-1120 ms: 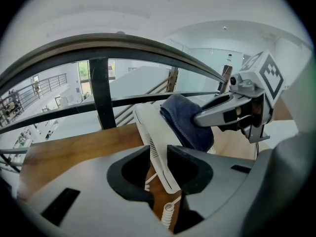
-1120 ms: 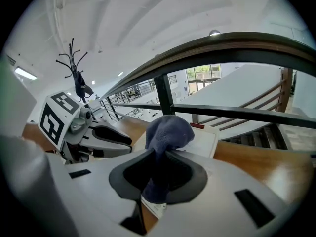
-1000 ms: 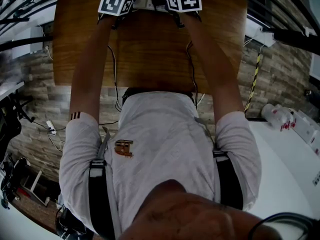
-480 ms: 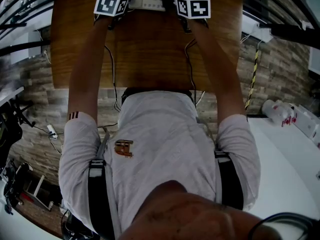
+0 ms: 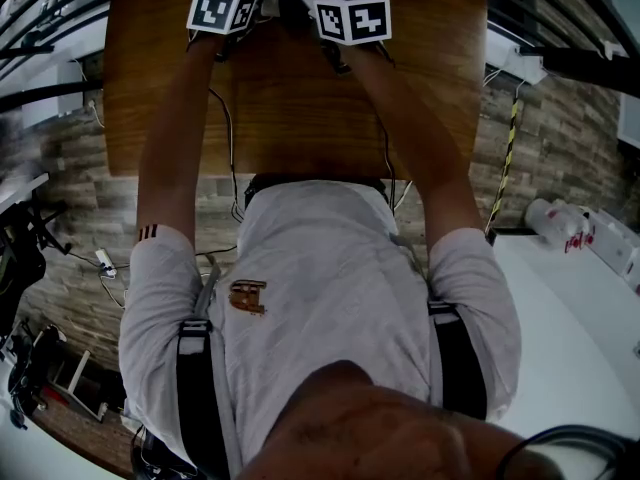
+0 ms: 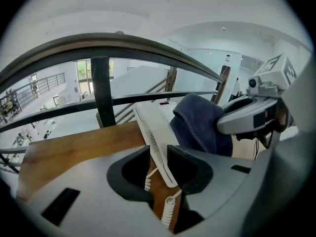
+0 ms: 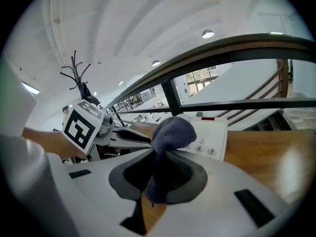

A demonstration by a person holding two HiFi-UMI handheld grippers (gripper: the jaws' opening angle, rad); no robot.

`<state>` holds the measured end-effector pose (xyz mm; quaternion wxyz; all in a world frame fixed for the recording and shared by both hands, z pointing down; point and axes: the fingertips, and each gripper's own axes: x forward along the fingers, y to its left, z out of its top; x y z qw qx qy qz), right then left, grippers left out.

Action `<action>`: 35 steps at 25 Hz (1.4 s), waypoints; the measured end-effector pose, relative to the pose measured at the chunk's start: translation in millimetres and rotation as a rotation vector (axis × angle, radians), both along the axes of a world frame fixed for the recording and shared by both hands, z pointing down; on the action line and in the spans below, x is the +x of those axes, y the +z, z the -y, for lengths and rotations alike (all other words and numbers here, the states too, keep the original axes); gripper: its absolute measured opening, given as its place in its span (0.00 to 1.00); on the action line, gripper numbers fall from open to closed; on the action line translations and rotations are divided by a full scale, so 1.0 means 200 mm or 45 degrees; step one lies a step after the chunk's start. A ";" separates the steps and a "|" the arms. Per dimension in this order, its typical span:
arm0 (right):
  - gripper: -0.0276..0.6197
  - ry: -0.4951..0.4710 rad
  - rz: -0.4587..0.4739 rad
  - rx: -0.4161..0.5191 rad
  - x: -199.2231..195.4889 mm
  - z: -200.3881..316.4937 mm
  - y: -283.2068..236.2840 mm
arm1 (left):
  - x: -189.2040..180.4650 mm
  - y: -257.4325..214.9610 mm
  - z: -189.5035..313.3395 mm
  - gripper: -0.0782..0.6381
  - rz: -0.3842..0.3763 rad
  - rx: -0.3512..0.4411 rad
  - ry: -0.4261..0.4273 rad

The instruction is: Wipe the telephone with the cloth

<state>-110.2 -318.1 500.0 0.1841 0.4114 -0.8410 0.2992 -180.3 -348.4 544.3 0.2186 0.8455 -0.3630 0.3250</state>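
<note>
Left claw (image 6: 158, 156) is clamped on the handset end of the white plastic telephone (image 6: 159, 113), pinning it at the far edge of the brown wooden bench (image 5: 300, 108). Right claw (image 7: 158, 174), clenched on the dark blue terry cloth (image 7: 170, 130), just slid left over the keypad, so I'd say mid-wipe. Both arms stretched forward, converging.

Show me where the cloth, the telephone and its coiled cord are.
cloth (image 7: 170, 130), right gripper view, on the bunched blue top above the jaws.
telephone (image 7: 215, 132), right gripper view, on the white body above the number keys.
coiled cord (image 6: 168, 211), left gripper view, on the white coils low between the jaws.
</note>
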 end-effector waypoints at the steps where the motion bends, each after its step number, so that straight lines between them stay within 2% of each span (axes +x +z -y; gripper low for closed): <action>1: 0.16 0.001 0.006 -0.013 -0.03 0.00 0.02 | 0.00 0.00 0.00 0.28 0.004 -0.003 0.004; 5: 0.16 0.011 0.004 -0.056 -0.10 -0.02 0.09 | -0.01 0.02 -0.02 0.28 0.015 -0.008 0.011; 9: 0.16 0.020 -0.034 -0.079 -0.09 0.00 0.17 | 0.00 0.03 -0.02 0.28 0.011 -0.005 0.007; 15: 0.16 0.048 -0.145 -0.088 0.03 0.00 0.23 | -0.01 0.03 -0.02 0.28 0.010 -0.001 0.007; 20: 0.16 0.087 -0.181 -0.110 0.20 -0.04 0.27 | 0.00 0.03 -0.02 0.28 -0.010 0.000 -0.002; 27: 0.16 0.152 -0.201 -0.131 0.47 -0.11 0.31 | 0.04 0.04 -0.03 0.28 -0.011 -0.001 -0.007; 32: 0.16 0.151 -0.168 -0.125 0.47 -0.15 0.29 | 0.01 0.04 -0.03 0.28 -0.018 0.005 -0.023; 35: 0.16 0.139 -0.142 -0.110 0.47 -0.18 0.25 | 0.03 0.03 -0.05 0.28 0.011 0.006 -0.027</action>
